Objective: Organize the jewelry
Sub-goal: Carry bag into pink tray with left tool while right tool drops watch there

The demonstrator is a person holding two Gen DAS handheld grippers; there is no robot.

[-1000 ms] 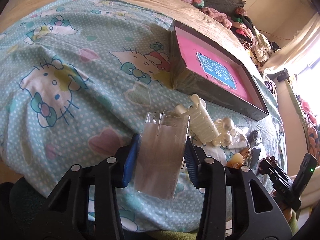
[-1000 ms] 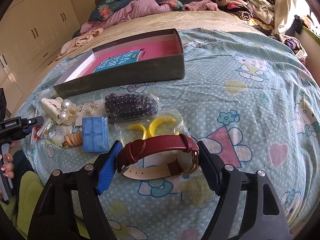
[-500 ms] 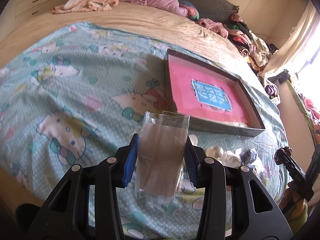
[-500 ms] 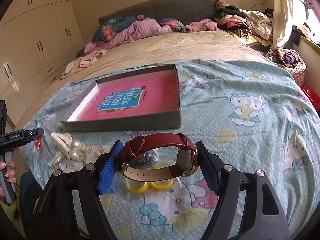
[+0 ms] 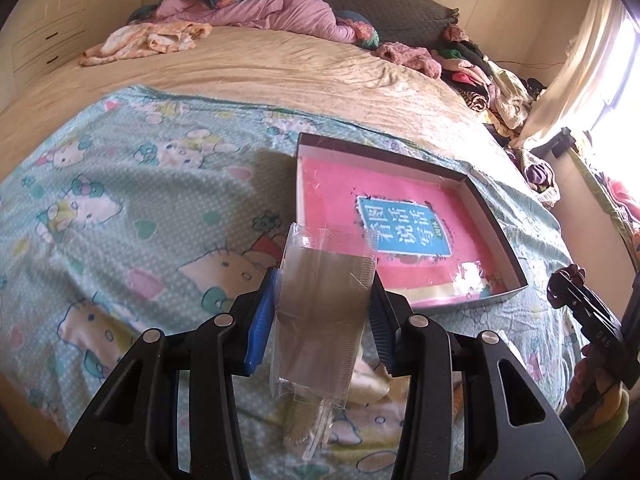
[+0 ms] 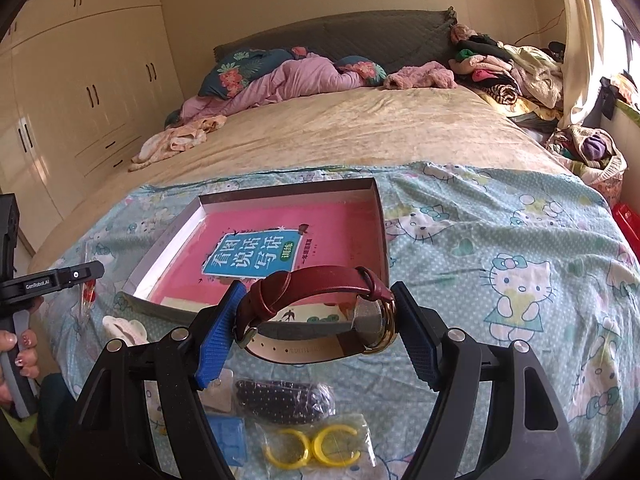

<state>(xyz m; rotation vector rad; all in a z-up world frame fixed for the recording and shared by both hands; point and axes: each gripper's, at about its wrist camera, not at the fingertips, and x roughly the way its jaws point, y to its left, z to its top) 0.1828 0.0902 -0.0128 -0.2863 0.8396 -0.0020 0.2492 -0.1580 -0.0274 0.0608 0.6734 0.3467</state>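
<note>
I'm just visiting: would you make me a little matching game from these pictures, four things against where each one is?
Things:
1. watch
2. clear packet
3. pink book
4. yellow hoops

Places:
A. lying inside the open box
B. in a bag on the bedspread
C. in the right hand-held gripper
D. in the left hand-held gripper

Pairs: 1-C, 2-D, 3-A, 4-B

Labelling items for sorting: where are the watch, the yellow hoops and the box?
watch (image 6: 316, 288), right wrist view, red strap
yellow hoops (image 6: 286, 446), right wrist view, left hoop's rim
box (image 6: 382, 220), right wrist view, right wall
</note>
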